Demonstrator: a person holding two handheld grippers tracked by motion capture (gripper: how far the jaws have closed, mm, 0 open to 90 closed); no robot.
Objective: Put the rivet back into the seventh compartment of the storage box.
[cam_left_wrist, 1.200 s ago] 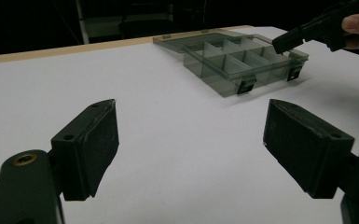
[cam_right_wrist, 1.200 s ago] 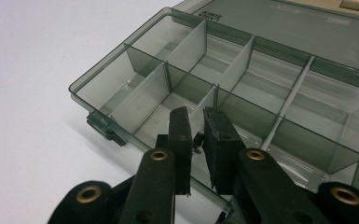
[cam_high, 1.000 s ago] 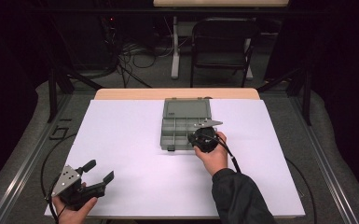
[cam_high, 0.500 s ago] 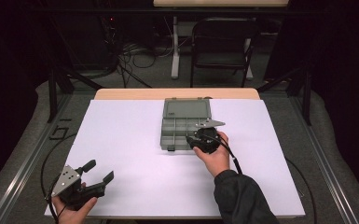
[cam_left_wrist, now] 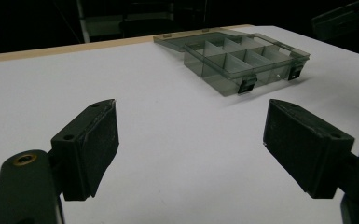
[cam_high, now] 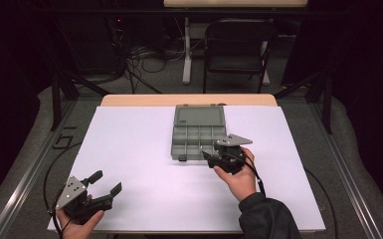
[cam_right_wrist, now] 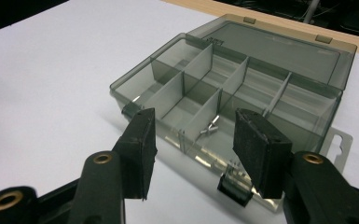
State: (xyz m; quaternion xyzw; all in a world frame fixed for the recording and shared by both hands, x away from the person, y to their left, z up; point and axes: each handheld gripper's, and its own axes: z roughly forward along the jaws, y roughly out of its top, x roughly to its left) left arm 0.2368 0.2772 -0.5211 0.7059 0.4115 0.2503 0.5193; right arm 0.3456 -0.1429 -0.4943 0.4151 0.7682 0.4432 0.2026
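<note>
A grey see-through compartment box (cam_high: 199,134) lies at the back middle of the white sheet with its lid folded open behind it. In the right gripper view a small metal part (cam_right_wrist: 210,127) rests in a front compartment of the box (cam_right_wrist: 242,88). My right gripper (cam_high: 210,157) hovers just off the box's front right corner; its jaws have just been opening and stand open (cam_right_wrist: 191,140) with nothing pressed between them. My left gripper (cam_high: 107,181) sits at the near left, far from the box (cam_left_wrist: 242,58), with its pads wide apart (cam_left_wrist: 191,140) over bare sheet.
Two dark latches (cam_right_wrist: 235,184) hang from the box's front wall. The white sheet (cam_high: 139,149) covers the table, with a wooden strip (cam_high: 189,100) at the far edge. A folding chair (cam_high: 236,45) and floor cables lie beyond the table.
My right gripper has drawn back from the box's front edge toward the person, risen a little, and its jaws have spread apart. The left gripper has stayed put.
</note>
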